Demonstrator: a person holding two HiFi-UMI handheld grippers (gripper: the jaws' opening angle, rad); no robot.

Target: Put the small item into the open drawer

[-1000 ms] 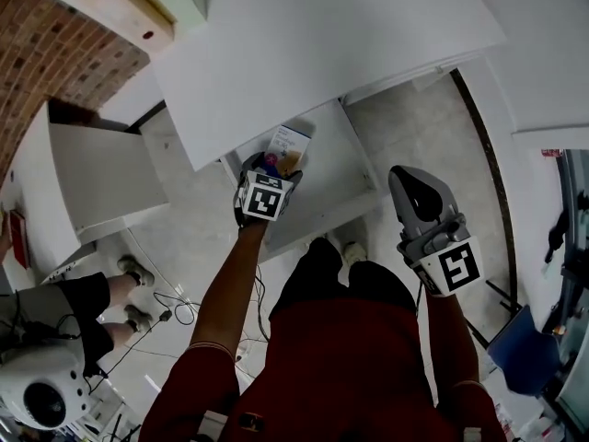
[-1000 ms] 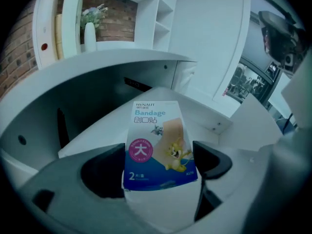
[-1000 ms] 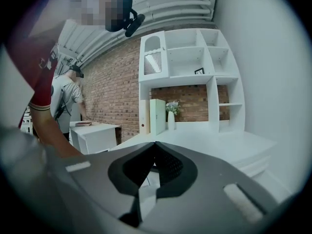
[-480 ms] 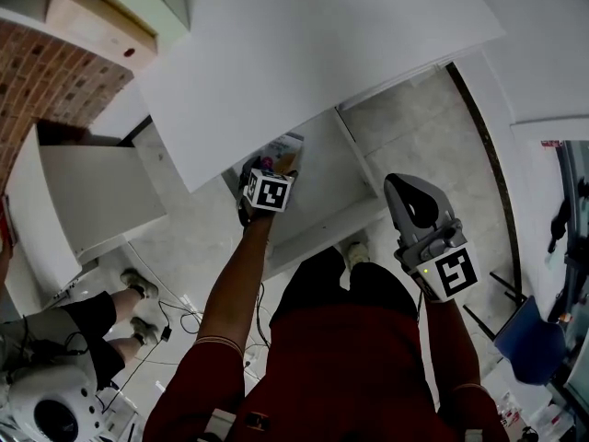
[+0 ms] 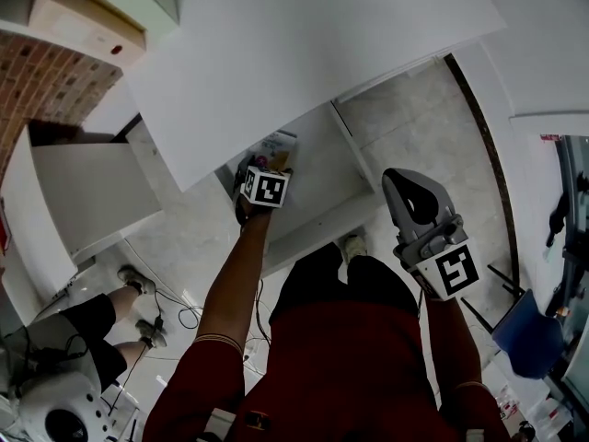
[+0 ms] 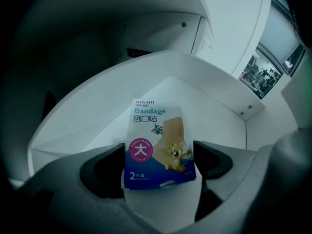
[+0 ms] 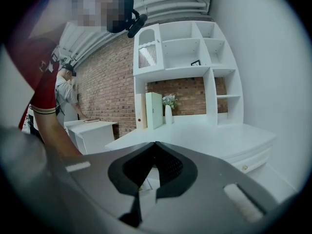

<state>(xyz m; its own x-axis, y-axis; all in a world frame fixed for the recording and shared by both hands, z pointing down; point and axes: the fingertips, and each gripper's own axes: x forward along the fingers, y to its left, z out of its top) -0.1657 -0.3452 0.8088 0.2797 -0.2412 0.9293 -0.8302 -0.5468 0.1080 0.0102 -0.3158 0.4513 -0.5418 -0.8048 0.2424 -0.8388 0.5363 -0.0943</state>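
A blue and white bandage packet (image 6: 157, 145) sits flat between the jaws of my left gripper (image 6: 158, 162), both pads touching its side edges. That gripper (image 5: 265, 166) reaches into the open white drawer (image 5: 322, 230) under the desk, with the packet (image 5: 277, 145) sticking out ahead of it over the drawer's bare floor (image 6: 214, 116). My right gripper (image 5: 409, 191) hangs at the right, outside the drawer. Its jaws meet at the tips with nothing between them (image 7: 155, 145).
The white desk top (image 5: 304, 53) overhangs the back of the drawer. Another white cabinet (image 5: 87, 196) stands to the left by a brick wall. A second person's legs and shoes (image 5: 138, 284) are on the floor at left, and a blue chair (image 5: 525, 339) at right.
My left gripper with the packet has gone a little deeper under the desk. The right gripper has barely moved.
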